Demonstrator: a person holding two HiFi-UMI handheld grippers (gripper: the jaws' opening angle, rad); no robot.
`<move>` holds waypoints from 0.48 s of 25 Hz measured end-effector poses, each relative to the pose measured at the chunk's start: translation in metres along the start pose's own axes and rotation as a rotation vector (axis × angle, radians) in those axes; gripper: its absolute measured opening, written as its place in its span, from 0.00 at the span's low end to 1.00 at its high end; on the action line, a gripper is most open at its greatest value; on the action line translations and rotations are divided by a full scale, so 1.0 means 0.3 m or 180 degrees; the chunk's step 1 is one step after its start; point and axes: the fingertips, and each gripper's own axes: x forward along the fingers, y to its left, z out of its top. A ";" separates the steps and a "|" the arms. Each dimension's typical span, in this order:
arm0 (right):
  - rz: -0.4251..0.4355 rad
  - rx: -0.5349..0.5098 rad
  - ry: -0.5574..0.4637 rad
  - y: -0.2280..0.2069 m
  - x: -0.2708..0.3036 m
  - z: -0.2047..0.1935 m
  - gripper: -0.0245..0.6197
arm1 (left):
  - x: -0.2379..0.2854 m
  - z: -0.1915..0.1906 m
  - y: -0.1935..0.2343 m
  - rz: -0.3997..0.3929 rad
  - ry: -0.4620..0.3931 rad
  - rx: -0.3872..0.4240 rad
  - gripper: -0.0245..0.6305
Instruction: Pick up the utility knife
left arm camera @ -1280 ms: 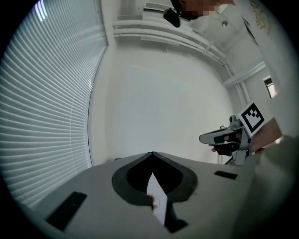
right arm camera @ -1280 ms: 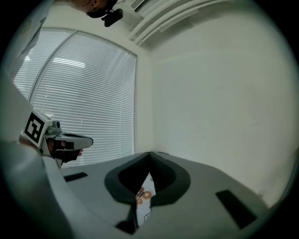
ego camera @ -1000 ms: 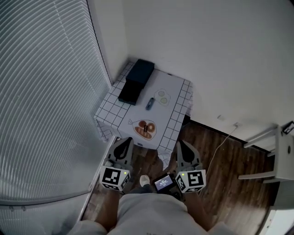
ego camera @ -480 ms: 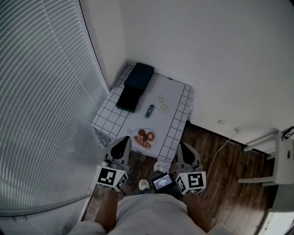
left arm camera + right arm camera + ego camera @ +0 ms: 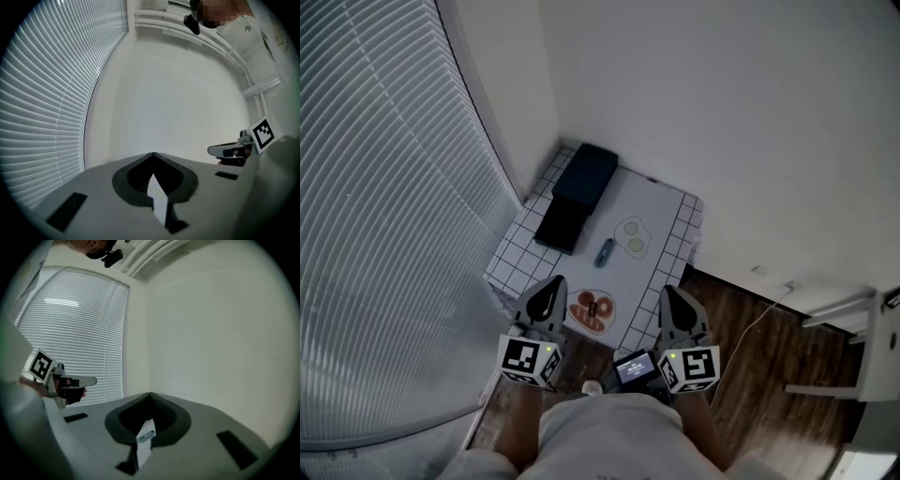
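Left tongs (image 5: pixel 549 292) and right tongs (image 5: pixel 673 302), both closed and empty, hover at the worktop's (image 5: pixel 656 202) near edge | utility knife (image 5: pixel 606 251) lies mid-worktop, near a black case (image 5: pixel 577 195) | risk: tongs left shut would likely shove the knife rather than straddle it.

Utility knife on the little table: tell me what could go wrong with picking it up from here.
1. The left gripper and right gripper are both shut, back at the table's near edge. Arriving shut would likely shove the utility knife instead of grasping it.
2. The knife lies slim and flat on the checked tablecloth, so the jaws may pinch the cloth too.
3. The black box sits nearby on the left and could be bumped.
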 end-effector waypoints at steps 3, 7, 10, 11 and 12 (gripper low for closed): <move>0.0017 0.0019 0.0013 -0.052 0.051 -0.005 0.05 | 0.067 -0.004 0.007 0.0038 0.0027 0.0023 0.05; 0.0070 0.0038 0.0058 -0.102 0.097 0.000 0.05 | 0.140 -0.004 0.015 0.0103 0.0076 0.0040 0.05; 0.0099 0.0059 0.0072 -0.139 0.128 -0.001 0.05 | 0.186 -0.009 0.015 0.0151 0.0110 0.0070 0.05; 0.0113 0.0064 0.0070 -0.149 0.139 -0.002 0.05 | 0.200 -0.013 0.018 0.0175 0.0126 0.0085 0.05; 0.0127 0.0068 0.0067 -0.156 0.151 -0.005 0.05 | 0.213 -0.018 0.023 0.0201 0.0141 0.0097 0.05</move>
